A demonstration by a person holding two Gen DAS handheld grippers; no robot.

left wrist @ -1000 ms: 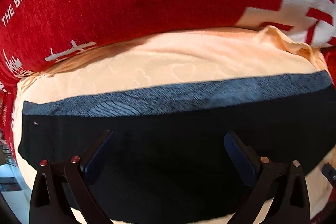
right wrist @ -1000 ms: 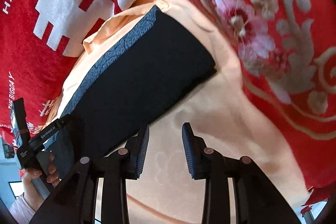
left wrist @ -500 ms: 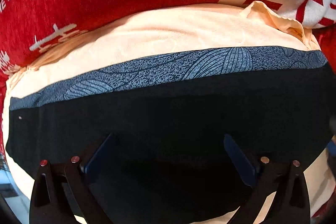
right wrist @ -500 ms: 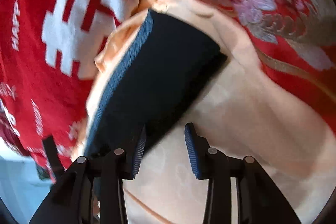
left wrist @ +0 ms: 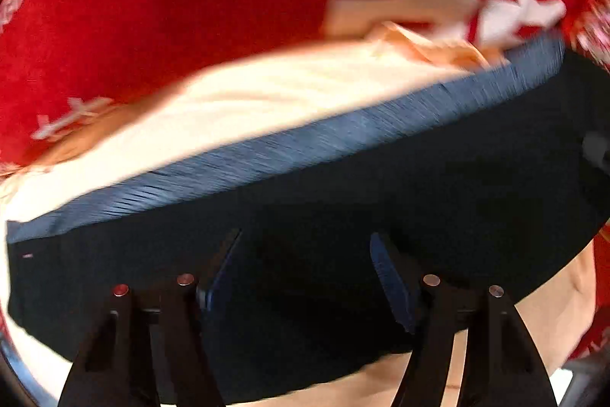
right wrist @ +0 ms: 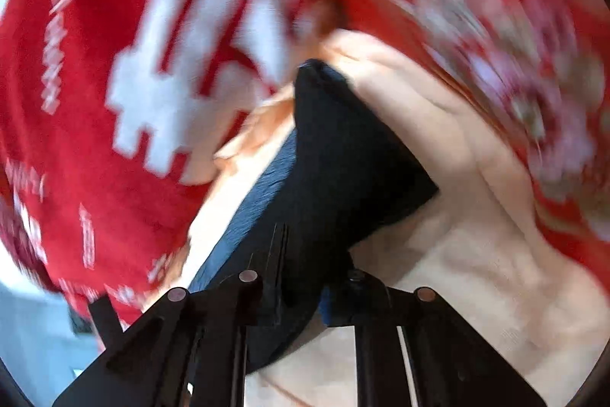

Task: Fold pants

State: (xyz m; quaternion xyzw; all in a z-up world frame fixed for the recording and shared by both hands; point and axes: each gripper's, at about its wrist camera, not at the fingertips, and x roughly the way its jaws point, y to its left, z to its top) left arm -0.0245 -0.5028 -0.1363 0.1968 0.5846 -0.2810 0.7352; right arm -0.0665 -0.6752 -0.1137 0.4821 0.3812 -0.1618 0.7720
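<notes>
The pants [left wrist: 381, 201] are black with a blue-grey patterned band [left wrist: 305, 143] along the far edge, folded into a flat strip on a peach cloth [left wrist: 267, 94]. My left gripper [left wrist: 305, 269] is over the black fabric, its jaws partly closed around a fold; a gap still shows between them. In the right wrist view the pants [right wrist: 343, 163] run up from my right gripper [right wrist: 305, 277], whose jaws are close together on the near edge of the black fabric. Both views are motion-blurred.
A red blanket with white characters [left wrist: 152, 6] lies behind the peach cloth and also shows in the right wrist view [right wrist: 114, 63]. A red floral quilt [right wrist: 514, 44] lies to the right. Peach cloth [right wrist: 476, 273] spreads right of the pants.
My left jaws have narrowed from wide open. My right gripper has moved left onto the pants' near edge and closed on it. Both cameras are swinging.
</notes>
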